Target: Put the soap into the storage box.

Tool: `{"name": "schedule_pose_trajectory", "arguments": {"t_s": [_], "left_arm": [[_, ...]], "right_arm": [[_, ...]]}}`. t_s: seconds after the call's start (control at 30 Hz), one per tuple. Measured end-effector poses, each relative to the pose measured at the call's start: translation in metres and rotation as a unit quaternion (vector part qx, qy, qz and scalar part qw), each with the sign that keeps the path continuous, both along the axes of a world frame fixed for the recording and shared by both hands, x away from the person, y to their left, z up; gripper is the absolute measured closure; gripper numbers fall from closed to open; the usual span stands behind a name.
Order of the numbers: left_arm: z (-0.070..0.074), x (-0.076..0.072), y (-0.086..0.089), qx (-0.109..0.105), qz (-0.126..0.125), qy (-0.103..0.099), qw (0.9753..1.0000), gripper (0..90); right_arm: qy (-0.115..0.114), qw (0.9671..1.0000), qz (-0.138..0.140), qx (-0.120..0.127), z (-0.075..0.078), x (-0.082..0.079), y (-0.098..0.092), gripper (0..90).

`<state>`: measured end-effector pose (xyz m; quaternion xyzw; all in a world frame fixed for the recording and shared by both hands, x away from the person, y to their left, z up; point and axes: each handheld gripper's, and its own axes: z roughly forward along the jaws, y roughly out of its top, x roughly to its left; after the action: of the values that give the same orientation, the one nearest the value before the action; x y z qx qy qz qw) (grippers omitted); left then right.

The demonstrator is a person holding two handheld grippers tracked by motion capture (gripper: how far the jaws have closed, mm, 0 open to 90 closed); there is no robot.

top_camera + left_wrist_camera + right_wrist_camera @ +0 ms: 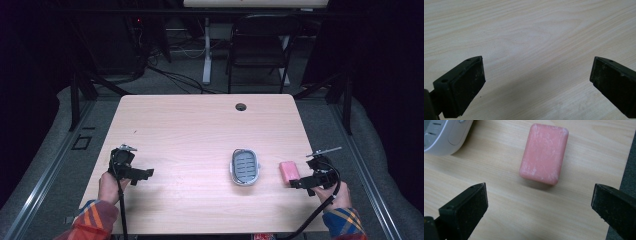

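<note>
Pink soap (544,153) is lying at 12 o'clock just ahead of the right gripper (539,207), jaws gaping wide, long axis pointing away; left gripper (536,85) sitting wide too, well apart, over bare table (529,30)

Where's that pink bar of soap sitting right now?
The pink soap lies flat on the table toward its right side, between the grey soap dish and the open right gripper, touching neither.

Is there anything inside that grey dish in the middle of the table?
The grey dish looks empty: just a slotted insert. The pink soap lies beside it on the table. Anything beneath the insert is hidden.
</note>
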<state>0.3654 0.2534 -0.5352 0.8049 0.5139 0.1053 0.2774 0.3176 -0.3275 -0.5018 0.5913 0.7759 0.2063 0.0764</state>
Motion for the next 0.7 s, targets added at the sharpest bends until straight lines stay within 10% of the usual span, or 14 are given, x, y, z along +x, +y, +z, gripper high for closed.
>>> {"name": "schedule_pose_trajectory", "arguments": {"t_s": [0.7], "left_arm": [[0.0,0.0,-0.005,0.004,-0.011,0.0,0.9999,0.0]], "right_arm": [[0.029,0.9995,0.001,-0.014,0.002,0.042,0.017,0.1]]}}
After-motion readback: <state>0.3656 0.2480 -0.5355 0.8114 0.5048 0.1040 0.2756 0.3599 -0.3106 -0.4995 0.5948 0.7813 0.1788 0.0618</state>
